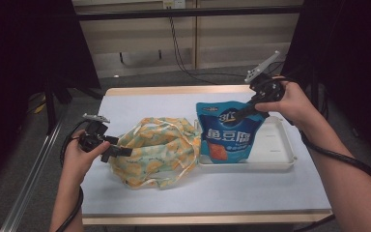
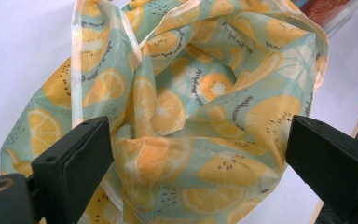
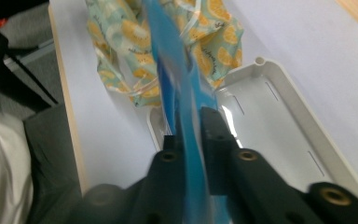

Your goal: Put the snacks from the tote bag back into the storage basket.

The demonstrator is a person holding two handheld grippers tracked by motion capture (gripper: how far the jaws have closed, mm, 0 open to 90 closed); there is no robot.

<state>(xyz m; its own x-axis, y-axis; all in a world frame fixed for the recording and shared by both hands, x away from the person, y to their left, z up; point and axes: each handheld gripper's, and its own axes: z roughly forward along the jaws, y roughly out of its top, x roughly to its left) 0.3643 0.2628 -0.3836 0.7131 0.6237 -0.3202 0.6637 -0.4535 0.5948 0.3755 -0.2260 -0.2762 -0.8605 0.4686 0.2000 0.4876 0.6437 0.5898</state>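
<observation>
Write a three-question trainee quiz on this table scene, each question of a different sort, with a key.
1. True or false: the blue pouch lies flat on the table.
2. What stands between the open jaws of the left gripper?
3. The white tray is: A) left of the fruit-print bag, B) right of it, C) under it.

Key: 1. False: it stands upright in the tray, its top edge between the jaws of the right gripper. 2. The fruit-print bag. 3. B.

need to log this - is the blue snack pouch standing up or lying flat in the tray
Standing up: the blue snack pouch is upright with its bottom in the white tray, its top edge between the right gripper jaws.
</observation>
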